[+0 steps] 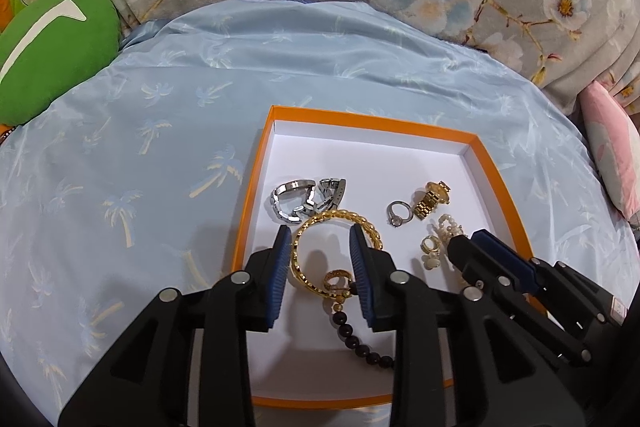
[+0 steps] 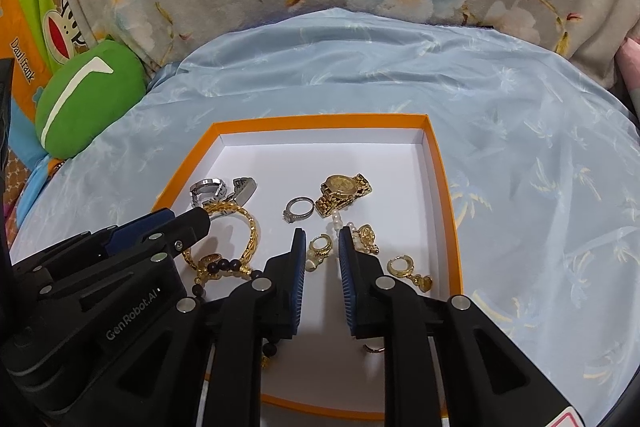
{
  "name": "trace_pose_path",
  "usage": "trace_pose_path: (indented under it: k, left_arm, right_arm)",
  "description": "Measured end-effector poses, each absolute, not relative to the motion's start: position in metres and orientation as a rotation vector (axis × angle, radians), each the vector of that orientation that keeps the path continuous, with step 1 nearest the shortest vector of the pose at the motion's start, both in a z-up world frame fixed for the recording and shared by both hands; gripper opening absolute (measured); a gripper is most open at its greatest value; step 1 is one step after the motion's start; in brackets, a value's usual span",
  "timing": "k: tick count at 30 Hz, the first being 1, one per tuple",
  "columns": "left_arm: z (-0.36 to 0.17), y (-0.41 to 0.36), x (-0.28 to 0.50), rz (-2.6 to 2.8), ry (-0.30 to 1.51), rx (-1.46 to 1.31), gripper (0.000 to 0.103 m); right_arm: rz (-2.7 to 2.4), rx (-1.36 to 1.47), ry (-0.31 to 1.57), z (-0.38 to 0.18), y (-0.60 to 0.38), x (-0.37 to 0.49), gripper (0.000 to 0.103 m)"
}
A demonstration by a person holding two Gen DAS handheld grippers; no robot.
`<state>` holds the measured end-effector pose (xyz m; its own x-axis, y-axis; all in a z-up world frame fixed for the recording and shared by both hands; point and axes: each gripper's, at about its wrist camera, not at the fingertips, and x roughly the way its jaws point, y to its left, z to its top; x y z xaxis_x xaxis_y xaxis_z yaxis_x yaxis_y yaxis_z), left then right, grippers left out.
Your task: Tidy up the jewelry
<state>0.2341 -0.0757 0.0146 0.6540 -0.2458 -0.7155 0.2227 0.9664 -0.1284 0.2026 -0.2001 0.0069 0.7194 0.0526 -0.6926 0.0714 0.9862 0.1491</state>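
Between my left gripper's point(image 1: 320, 239) parted jaws lies the gold bangle point(image 1: 334, 251), unpressed, inside the orange box point(image 1: 256, 187); I should lift away slowly, not snagging it.

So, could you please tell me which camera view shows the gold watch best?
The right wrist view: the gold watch lies unobstructed there, dial facing the camera and bracelet links clear. In the left wrist view it is also unobstructed, but smaller and seen side-on, so the dial is hard to read.
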Motion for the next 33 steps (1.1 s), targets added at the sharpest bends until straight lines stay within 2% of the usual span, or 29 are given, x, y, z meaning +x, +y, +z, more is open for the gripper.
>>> trace_pose_path:
  k: [6,8,10,18,26,30,33]
  left_arm:
    - [0.015,-0.076,0.233,-0.263,0.812,-0.028,0.029]
    - [0.016,-0.074,0.232,-0.254,0.807,-0.026,0.029]
    - [0.016,-0.071,0.229,-0.242,0.799,-0.019,0.029]
    - [0.018,-0.058,0.199,-0.234,0.762,-0.01,0.029]
    - [0.023,-0.051,0.157,-0.212,0.694,0.034,0.04]
    - [0.026,-0.054,0.142,-0.201,0.666,0.061,0.056]
    - [0.024,-0.059,0.14,-0.195,0.66,0.087,0.057]
  right_arm:
    - [-0.018,0.168,0.766,0.007,-0.202,0.2,0.017]
    - [-0.034,0.157,0.762,0.007,-0.204,0.194,0.019]
    - [-0.051,0.156,0.755,0.007,-0.21,0.185,0.025]
    - [-0.096,0.157,0.715,0.009,-0.224,0.137,0.028]
    - [-0.102,0.149,0.675,0.015,-0.217,0.11,0.032]
    - [-0.101,0.128,0.678,0.014,-0.21,0.106,0.038]
    - [-0.1,0.111,0.676,0.013,-0.205,0.103,0.042]
